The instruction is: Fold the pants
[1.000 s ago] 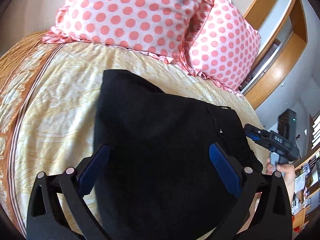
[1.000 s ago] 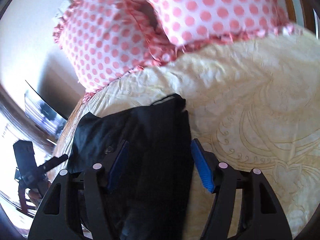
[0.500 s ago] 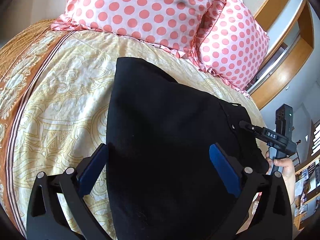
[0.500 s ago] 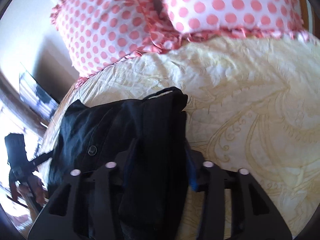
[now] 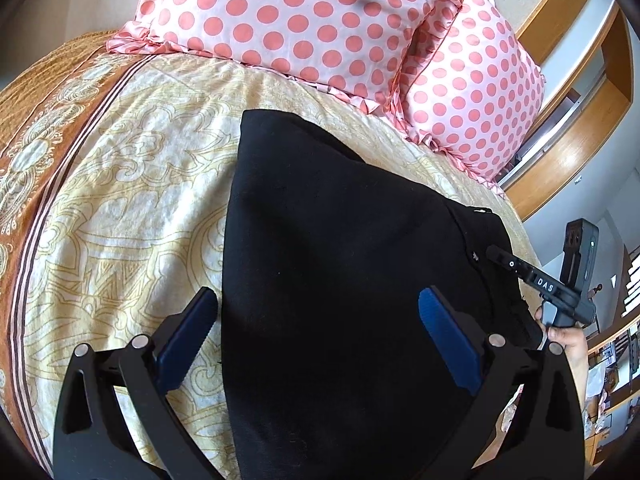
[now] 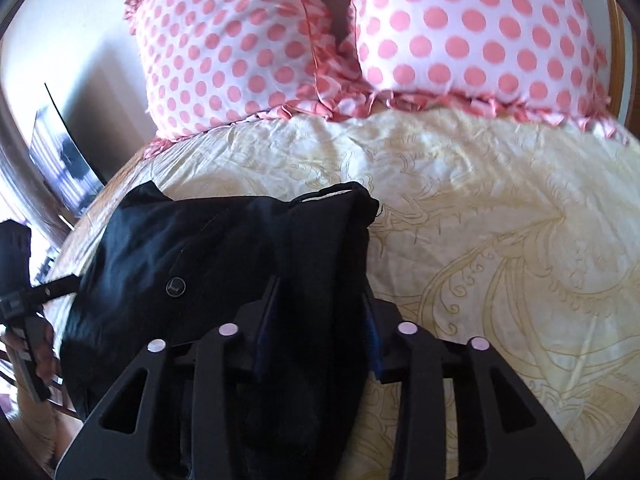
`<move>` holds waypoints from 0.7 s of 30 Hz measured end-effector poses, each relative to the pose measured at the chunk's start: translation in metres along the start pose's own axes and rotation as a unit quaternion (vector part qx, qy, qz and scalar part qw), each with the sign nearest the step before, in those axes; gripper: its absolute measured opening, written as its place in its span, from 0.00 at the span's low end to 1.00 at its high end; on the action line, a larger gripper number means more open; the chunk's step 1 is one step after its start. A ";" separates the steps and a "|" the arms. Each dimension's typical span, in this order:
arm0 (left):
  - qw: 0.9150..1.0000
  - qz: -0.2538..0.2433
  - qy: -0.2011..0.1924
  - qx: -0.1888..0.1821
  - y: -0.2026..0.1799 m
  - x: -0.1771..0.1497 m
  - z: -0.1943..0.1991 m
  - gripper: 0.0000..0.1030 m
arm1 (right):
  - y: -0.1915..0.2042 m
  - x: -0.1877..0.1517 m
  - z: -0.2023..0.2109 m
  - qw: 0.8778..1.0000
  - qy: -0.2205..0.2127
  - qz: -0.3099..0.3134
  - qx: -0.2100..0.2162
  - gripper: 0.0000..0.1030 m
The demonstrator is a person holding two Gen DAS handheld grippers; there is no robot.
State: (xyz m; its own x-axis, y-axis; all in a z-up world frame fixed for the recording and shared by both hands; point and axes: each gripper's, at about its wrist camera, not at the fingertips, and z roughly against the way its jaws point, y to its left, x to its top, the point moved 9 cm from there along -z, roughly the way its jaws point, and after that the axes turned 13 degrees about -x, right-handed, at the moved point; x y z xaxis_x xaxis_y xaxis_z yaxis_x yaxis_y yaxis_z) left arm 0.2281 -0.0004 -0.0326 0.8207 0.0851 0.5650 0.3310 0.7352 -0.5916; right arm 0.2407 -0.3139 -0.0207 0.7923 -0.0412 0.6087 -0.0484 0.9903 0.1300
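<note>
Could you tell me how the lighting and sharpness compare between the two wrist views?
Left wrist view: evenly lit and sharp, though the black pants show almost no fold detail. Right wrist view: softer, the pillows slightly blurred, the bedspread washed pale, strong glare at the left edge. Both bend straight lines at the rim.

Black cloth pants (image 5: 340,280) lying folded on a yellow patterned bedspread

The dark, soft fabric lies in a broad, roughly triangular slab, its narrow end toward the polka-dot pillows. In the right wrist view the waistband end (image 6: 336,196) is bunched into thick upright folds, a pale inner label showing at the top edge (a small round button sits on the flatter panel to the left), and that bunched part is pinched between blue pads.
</note>
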 end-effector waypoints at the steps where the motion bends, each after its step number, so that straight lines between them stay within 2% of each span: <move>1: 1.000 0.001 0.000 -0.001 0.000 0.000 0.000 0.98 | 0.001 0.000 -0.001 1.000 0.000 0.000 0.009 0.36; 3: 1.000 0.003 -0.002 -0.003 0.002 0.001 0.000 0.98 | 0.006 0.001 0.003 1.000 -0.016 0.014 0.012 0.26; 4: 1.000 0.004 -0.003 -0.005 0.002 0.002 0.001 0.98 | 0.012 0.002 0.010 0.998 -0.039 0.041 0.003 0.21; 8: 1.000 0.009 -0.011 -0.015 0.004 0.008 0.003 0.98 | 0.035 0.000 0.033 0.988 -0.099 0.119 -0.021 0.18; 10: 0.999 0.015 -0.010 -0.028 0.004 0.012 0.002 0.98 | 0.035 -0.001 0.032 0.987 -0.098 0.126 -0.029 0.18; 16: 0.998 0.028 0.011 -0.054 0.009 0.026 -0.009 0.96 | 0.023 0.001 0.022 0.993 -0.071 0.088 -0.014 0.18; 21: 0.995 0.063 0.035 -0.073 0.018 0.036 -0.018 0.90 | 0.023 0.000 0.020 0.994 -0.064 0.085 -0.014 0.18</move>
State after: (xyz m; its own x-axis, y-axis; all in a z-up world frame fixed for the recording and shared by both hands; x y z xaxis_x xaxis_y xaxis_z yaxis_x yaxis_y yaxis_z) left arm 0.2716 0.0039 -0.0330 0.8887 0.1193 0.4428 0.2839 0.6150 -0.7356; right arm 0.2276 -0.2940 -0.0026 0.6903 0.1122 0.7148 -0.1560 0.9877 -0.0044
